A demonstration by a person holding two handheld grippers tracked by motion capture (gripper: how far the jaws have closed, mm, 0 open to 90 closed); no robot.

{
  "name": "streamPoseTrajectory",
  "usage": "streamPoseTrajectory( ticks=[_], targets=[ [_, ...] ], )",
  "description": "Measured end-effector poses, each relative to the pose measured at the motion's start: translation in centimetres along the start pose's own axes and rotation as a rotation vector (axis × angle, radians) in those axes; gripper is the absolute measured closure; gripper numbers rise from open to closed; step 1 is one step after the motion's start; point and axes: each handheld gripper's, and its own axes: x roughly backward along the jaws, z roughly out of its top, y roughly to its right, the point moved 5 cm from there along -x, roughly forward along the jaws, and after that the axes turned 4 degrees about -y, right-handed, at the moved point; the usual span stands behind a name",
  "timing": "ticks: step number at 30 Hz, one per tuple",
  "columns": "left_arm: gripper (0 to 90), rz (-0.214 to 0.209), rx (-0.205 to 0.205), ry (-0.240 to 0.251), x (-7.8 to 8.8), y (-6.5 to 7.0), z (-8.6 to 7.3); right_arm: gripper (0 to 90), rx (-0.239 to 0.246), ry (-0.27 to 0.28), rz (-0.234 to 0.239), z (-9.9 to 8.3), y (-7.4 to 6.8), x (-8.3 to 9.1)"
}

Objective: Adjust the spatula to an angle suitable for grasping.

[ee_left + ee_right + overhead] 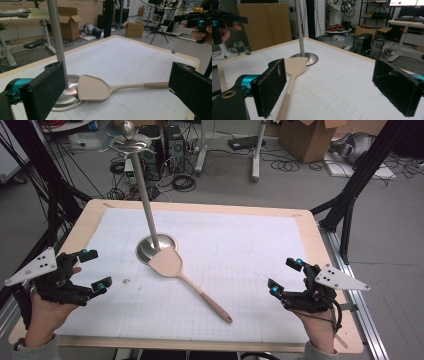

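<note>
A beige spatula [182,276] lies on the white gridded mat, its blade resting on the round metal base [150,250] of an upright steel stand [142,185], its handle pointing toward the near right. My left gripper [95,269] hovers open at the mat's left edge, apart from the spatula. My right gripper [285,276] stands open at the right edge, nothing between its jaws. In the left gripper view the spatula [100,87] lies ahead between the open jaws. In the right gripper view the spatula [293,72] runs past the left jaw toward the stand's base [308,58].
The wooden table [90,215] carries the mat [240,250]. Hooks crown the stand's top [130,142]. Beyond the table are cardboard boxes [307,137], cables, computer towers [167,145] and black tripod legs [360,175] at right.
</note>
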Motion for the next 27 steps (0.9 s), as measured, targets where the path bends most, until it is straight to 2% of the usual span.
streamPoseTrajectory(
  ticks=[11,14,17,27],
  targets=[
    [1.7,0.001,-0.001,-0.004,0.0,-0.1,-0.1,11.1,-0.01,0.009,-0.004,0.1,-0.2,-0.2],
    [1.7,0.004,0.002,-0.005,0.0,-0.1,-0.2,11.1,-0.005,0.006,-0.003,0.1,-0.3,-0.5],
    [1.7,0.006,0.023,-0.001,0.0,-0.1,-0.1,11.1,-0.003,-0.005,0.005,0.0,-0.4,-1.1],
    [1.7,0.032,0.024,-0.007,0.5,-0.2,-0.4,11.6,0.009,-0.042,0.039,-0.1,-1.2,-3.0]
  ],
)
